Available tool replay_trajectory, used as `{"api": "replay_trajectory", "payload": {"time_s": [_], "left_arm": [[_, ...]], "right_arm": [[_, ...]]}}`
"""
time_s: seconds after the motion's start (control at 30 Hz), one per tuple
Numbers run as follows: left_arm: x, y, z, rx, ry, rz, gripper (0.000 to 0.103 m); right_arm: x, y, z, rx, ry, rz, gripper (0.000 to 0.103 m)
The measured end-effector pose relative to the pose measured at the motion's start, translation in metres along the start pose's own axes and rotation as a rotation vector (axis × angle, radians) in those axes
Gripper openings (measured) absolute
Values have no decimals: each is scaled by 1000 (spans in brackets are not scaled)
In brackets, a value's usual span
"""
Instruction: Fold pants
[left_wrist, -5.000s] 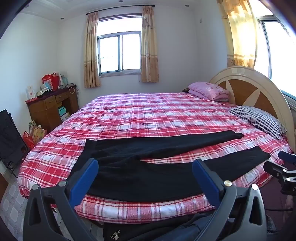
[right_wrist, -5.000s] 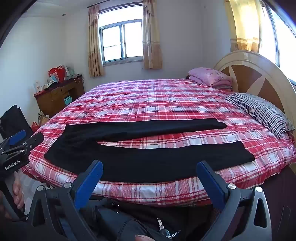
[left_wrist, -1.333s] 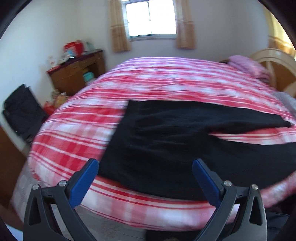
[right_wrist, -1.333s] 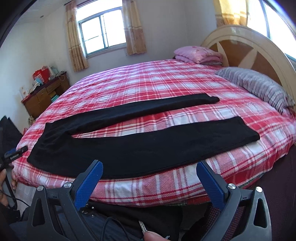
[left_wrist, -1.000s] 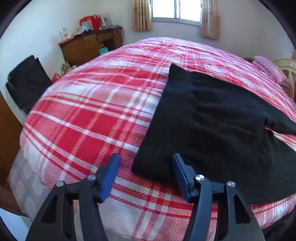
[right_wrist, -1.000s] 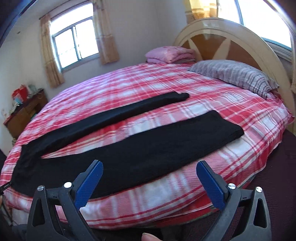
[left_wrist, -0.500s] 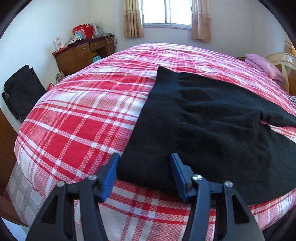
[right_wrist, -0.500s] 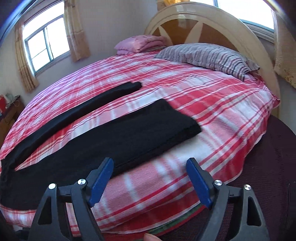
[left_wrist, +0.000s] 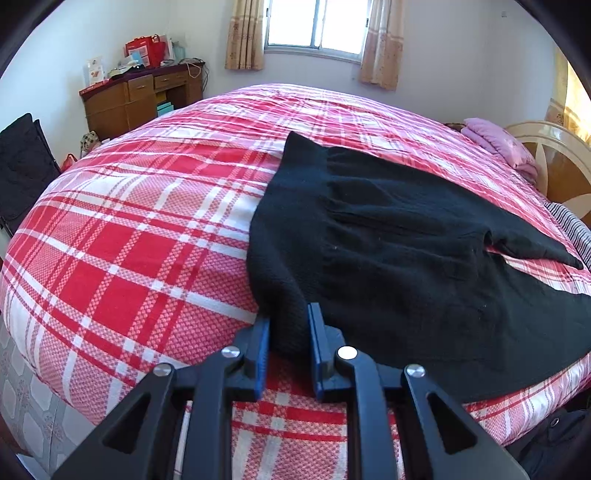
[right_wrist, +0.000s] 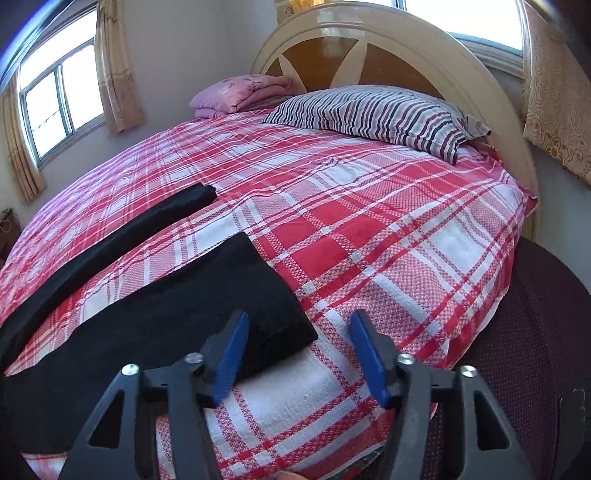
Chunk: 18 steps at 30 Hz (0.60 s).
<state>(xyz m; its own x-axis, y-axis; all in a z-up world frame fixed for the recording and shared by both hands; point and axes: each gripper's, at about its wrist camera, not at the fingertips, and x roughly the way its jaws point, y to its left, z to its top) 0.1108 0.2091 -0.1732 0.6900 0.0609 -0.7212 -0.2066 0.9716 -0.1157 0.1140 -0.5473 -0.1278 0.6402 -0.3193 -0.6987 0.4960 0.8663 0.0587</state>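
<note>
Black pants (left_wrist: 388, 251) lie flat on a red plaid bed (left_wrist: 129, 240), legs spread apart. In the left wrist view my left gripper (left_wrist: 289, 336) is shut on the near corner of the waistband, fabric pinched between the blue pads. In the right wrist view the pants' near leg (right_wrist: 177, 317) ends at a cuff close in front of my right gripper (right_wrist: 299, 343). That gripper is open, its left finger over the cuff corner and its right finger over bare bedspread. The far leg (right_wrist: 122, 236) lies behind.
A striped pillow (right_wrist: 376, 114) and folded pink bedding (right_wrist: 240, 92) lie by the curved headboard (right_wrist: 388, 40). A wooden desk (left_wrist: 129, 99) and a black bag (left_wrist: 22, 162) stand left of the bed. Dark floor (right_wrist: 535, 332) lies past the bed's edge.
My left gripper has closed onto the waistband corner. My right gripper has moved closer to the near leg's cuff and its jaws have narrowed a little.
</note>
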Motion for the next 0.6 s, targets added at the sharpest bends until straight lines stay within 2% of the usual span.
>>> {"api": "replay_trajectory", "payload": {"time_s": [0.07,0.1,0.17,0.2,0.37,0.6], "left_arm": [[0,2,2,-1,-6,-8,19],[-1,4,2,-8,-5,-16,18],[-7,8,5,-27,-19,-40,17],[-14,12,8,-39,-46,-63,17],[-39,14,28,-56,-100,-111,17],[-35,14,60,-119,-91,-168,17]], "right_arm": [[-1,2,-1,-13,0,33,24],[-2,2,-1,-18,1,47,20],[-5,0,0,-14,-4,84,6],[-7,-4,1,8,-4,146,6],[-29,-7,11,41,-84,214,6],[-48,8,41,46,-127,292,5]]}}
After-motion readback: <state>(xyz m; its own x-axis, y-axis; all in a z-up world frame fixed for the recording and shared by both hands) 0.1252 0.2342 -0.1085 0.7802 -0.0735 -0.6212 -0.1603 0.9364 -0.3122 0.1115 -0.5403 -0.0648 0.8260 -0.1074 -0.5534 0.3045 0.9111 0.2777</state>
